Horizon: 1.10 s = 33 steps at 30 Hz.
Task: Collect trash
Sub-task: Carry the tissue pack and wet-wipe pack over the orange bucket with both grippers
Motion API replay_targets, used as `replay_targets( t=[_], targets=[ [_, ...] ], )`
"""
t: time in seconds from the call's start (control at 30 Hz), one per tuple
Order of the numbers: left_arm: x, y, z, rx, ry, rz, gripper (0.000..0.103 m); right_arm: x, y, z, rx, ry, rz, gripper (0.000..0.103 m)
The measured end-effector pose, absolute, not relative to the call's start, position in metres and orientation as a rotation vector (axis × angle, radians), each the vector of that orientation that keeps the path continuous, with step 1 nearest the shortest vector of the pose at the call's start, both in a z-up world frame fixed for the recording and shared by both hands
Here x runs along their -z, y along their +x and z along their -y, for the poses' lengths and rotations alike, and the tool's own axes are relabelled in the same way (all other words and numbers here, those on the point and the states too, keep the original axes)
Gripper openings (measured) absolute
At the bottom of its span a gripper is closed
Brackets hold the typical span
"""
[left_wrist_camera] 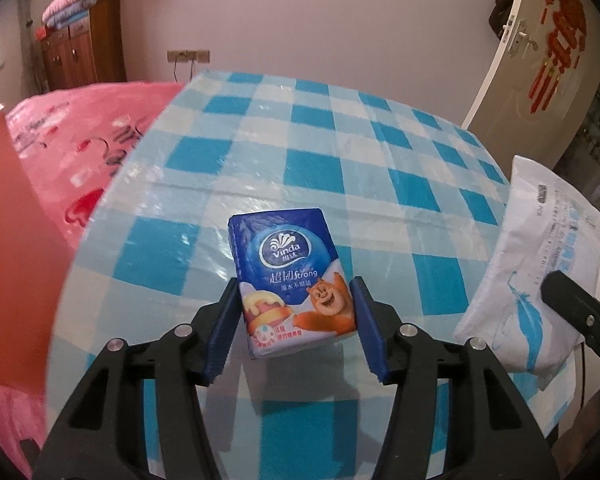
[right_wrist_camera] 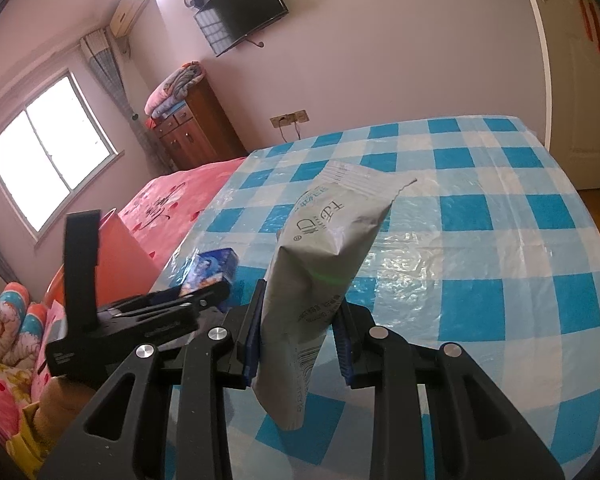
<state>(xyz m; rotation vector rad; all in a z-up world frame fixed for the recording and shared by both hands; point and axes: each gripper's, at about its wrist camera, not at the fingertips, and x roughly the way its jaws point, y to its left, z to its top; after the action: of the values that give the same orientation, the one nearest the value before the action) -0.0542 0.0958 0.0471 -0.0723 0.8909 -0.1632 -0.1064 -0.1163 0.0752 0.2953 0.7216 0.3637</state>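
Note:
My left gripper is shut on a blue Vinda tissue pack with a cartoon bear, held above the blue-and-white checked tablecloth. My right gripper is shut on a white plastic packet, which stands upright between the blue pads. The same packet shows at the right edge of the left wrist view. The tissue pack and the left gripper show at the left of the right wrist view.
An orange bin stands at the table's left edge; it also shows in the right wrist view. Beyond it is a bed with a pink cover. A wooden cabinet and a white door stand by the far wall.

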Motion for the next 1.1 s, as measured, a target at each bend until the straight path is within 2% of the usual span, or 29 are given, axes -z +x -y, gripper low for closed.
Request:
replay_targets(
  t=[1.1],
  targets=[
    [-0.148, -0.105, -0.213, 0.01, -0.067, -0.632, 0.056, -0.148, -0.099, 0.009, -0.527, 0.127, -0.672, 0.032]
  ],
)
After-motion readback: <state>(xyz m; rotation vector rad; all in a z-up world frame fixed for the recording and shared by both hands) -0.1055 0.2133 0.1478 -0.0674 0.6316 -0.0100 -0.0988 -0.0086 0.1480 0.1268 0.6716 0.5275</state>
